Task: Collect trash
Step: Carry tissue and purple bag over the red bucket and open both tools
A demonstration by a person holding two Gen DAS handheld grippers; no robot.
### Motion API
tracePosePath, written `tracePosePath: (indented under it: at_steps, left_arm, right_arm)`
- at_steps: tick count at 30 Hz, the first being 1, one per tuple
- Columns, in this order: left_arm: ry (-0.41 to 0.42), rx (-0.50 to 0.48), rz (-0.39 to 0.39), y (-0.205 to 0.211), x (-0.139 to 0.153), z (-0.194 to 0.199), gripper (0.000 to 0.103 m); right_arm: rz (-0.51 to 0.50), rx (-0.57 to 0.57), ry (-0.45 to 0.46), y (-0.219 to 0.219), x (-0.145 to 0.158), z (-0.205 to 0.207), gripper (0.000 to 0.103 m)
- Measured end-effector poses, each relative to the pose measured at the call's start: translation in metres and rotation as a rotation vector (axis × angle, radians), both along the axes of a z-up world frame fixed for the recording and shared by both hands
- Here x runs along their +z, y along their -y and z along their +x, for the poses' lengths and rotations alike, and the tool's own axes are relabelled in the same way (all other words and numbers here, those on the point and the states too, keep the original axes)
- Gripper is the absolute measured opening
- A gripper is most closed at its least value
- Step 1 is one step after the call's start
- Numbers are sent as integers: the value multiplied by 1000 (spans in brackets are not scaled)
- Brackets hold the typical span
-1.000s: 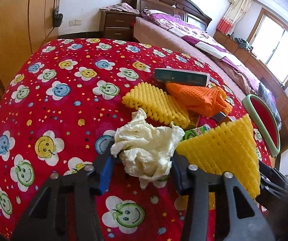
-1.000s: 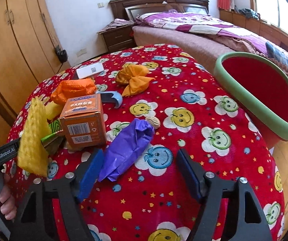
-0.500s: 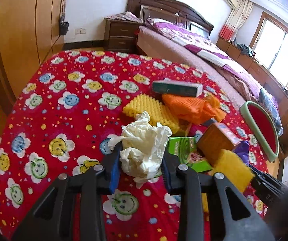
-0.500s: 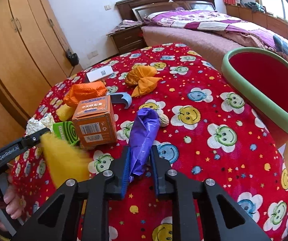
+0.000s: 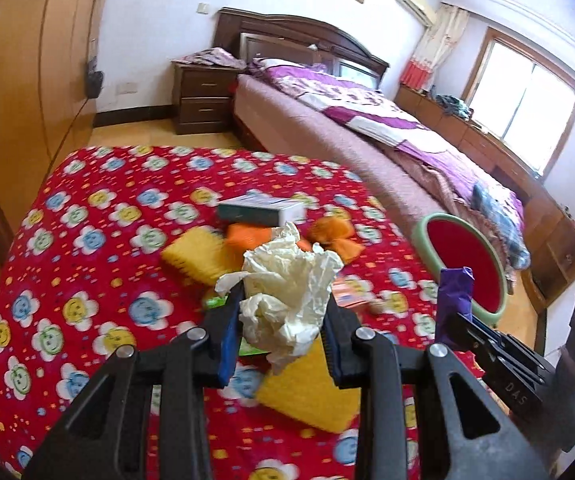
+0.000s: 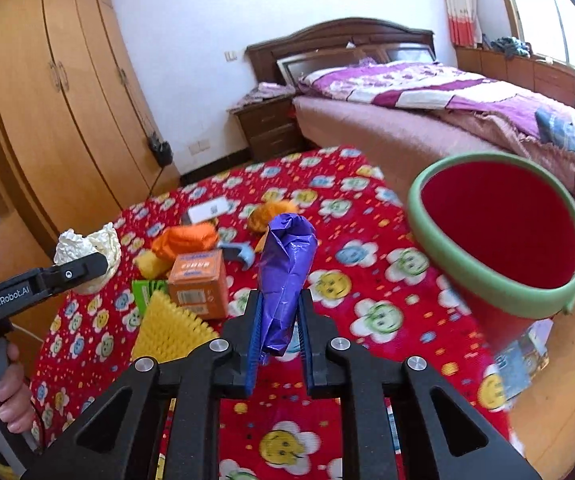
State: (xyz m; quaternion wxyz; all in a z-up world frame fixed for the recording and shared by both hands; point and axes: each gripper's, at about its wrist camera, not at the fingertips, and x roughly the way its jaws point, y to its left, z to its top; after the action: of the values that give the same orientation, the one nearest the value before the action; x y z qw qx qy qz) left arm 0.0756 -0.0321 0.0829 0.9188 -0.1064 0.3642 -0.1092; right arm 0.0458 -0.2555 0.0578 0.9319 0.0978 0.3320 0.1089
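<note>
Each view looks forward and downward along its own gripper's two black fingers, close above a table (image 5: 99, 184) under a red flowered cloth, facing the bed (image 5: 367, 120) and far wall. The left view sits on the wardrobe side, the right view nearer the red bin (image 6: 499, 280). Both take in the tabletop litter, the bin, the bed and each other's gripper

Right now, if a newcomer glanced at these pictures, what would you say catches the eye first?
Probably the two loads held up in the foreground: the left gripper clamps a crumpled white paper wad, and the right gripper pinches a purple wrapper. Behind them spreads the red smiley-flower tablecloth, with the green-rimmed red bin at its right edge.
</note>
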Motion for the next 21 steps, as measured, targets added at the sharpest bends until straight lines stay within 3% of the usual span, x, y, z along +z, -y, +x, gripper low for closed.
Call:
tracePosePath:
  at_steps: [10,21]
  left_arm:
    - [-8,-167,-29,75,13,24,35]
    - [-31,-322,-18,162,-2,62,35]
  right_arm:
    - [24,-119,59,68,15,-3,16]
    - [28,-252,47,139,6,9,16]
